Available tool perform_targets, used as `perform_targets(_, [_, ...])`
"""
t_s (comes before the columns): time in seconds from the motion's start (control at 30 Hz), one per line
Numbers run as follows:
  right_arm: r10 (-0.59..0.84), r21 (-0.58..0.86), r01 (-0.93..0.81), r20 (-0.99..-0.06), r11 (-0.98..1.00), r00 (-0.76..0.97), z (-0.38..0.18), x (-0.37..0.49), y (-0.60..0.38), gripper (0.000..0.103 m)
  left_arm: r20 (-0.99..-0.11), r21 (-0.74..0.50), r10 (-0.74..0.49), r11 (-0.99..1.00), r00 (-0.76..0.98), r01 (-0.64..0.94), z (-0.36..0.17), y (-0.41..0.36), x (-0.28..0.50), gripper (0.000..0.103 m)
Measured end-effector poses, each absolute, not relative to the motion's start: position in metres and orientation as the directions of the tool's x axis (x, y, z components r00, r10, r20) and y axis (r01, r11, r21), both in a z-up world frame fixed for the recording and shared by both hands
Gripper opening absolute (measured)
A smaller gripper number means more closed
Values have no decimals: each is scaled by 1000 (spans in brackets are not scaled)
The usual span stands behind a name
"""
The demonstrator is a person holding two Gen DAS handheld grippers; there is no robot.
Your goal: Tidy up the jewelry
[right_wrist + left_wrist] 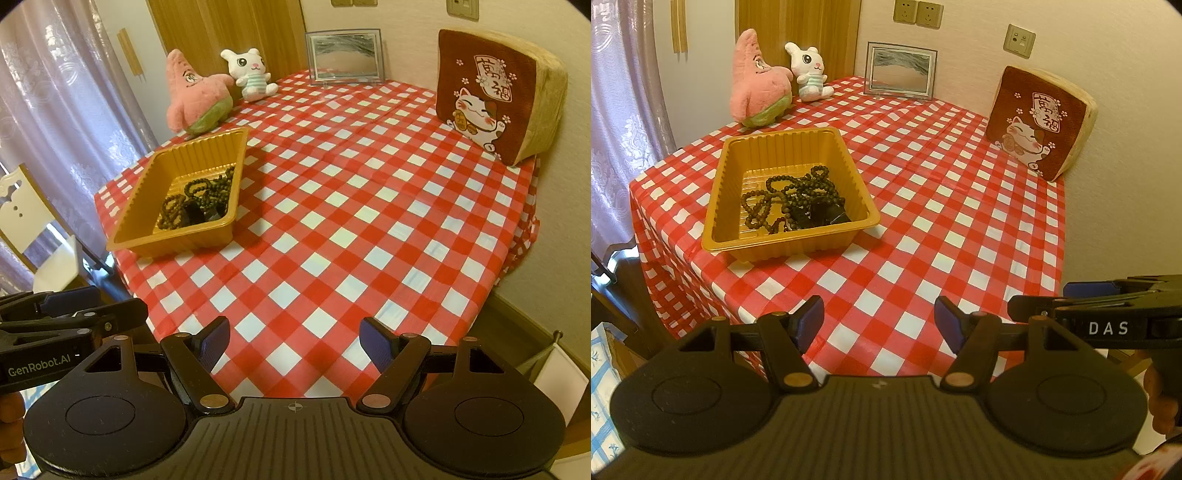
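An orange plastic tray (783,236) (147,243) sits on the left part of the red-and-white checked table (923,206) (351,221). Inside it lies a tangle of dark bead strings (786,195) (192,201) with some black pieces (820,214). My left gripper (879,321) hovers over the near table edge, open and empty, well short of the tray. My right gripper (295,341) is also open and empty, over the near edge to the right of the tray. Each gripper shows at the side of the other's view: the right gripper (1100,314) and the left gripper (70,314).
At the back stand a pink starfish plush (757,85) (195,96), a white rabbit plush (810,72) (251,75) and a framed picture (901,70) (345,57). A brown lucky-cat cushion (1038,122) (491,96) leans on the right wall. A white chair (33,229) is left of the table.
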State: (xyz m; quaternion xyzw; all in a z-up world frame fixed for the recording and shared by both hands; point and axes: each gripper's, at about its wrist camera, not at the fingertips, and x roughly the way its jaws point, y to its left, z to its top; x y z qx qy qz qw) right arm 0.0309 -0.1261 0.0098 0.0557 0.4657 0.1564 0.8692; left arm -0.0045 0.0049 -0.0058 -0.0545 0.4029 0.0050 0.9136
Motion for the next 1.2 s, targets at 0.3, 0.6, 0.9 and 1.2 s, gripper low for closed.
perform_targets(0.3, [322,241,-219,-793,946,517,9,31,-126,77,-737,-96,-36,994,675,-52,-6,5,-3,64])
perform_targets(0.6, [322,241,-219,-794,946,516,9,32,-125,77,-738,-96,-36,994,674,-51,-6,4,-1,64])
perform_targets(0.9, [321,240,-218,-795,946,515,9,34,-124,77,-739,-96,-36,994,673,-51,-7,5,1,64])
perform_targets(1.2, [321,241,-220,-799,945,508,10,34,-130,77,-742,-96,-36,994,670,-54,-8,-2,3,64])
